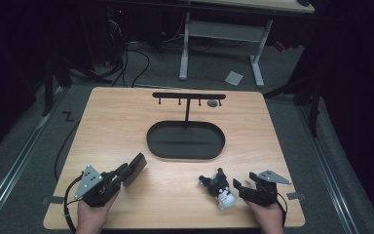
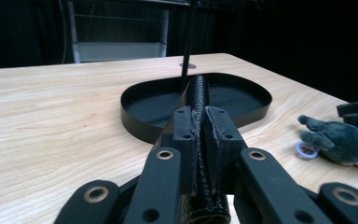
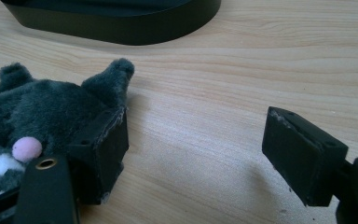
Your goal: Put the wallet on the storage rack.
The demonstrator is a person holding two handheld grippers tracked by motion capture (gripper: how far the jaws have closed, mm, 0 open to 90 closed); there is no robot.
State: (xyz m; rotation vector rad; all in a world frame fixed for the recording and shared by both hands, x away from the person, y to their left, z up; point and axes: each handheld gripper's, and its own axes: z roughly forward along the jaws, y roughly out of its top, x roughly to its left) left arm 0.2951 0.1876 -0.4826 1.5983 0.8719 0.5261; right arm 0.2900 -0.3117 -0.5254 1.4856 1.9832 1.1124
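Dark room, grey floor; a white-legged desk stands beyond the table's far edge, with cables on the floor to its left.

Table: light wood, rounded corners.

Tray: black, oval, shallow-walled, at the middle of the table, slightly toward the far edge. Seen also in the left gripper view and along the top of the right gripper view.

Rack: black T-shaped stand with small pegs under its bar; its post rises at the tray's far rim. A small round grey object lies on the table just beyond the bar's right end; what it is cannot be told.

Left gripper: near the front-left corner, held by a hand coming over the front edge. Jaws closed on a flat black case, which juts toward the tray. In the left gripper view the case stands edge-on between the pads, textured, with a stitched seam.

Right gripper: near the front-right corner, hand behind it. Jaws spread wide, holding nothing. In the right gripper view one pad touches the toy; the other pad stands well apart over bare wood.

Toy: dark grey plush with white and pink parts, lying on the table near the front edge, just left of the right gripper. A small lilac ring lies at its side.
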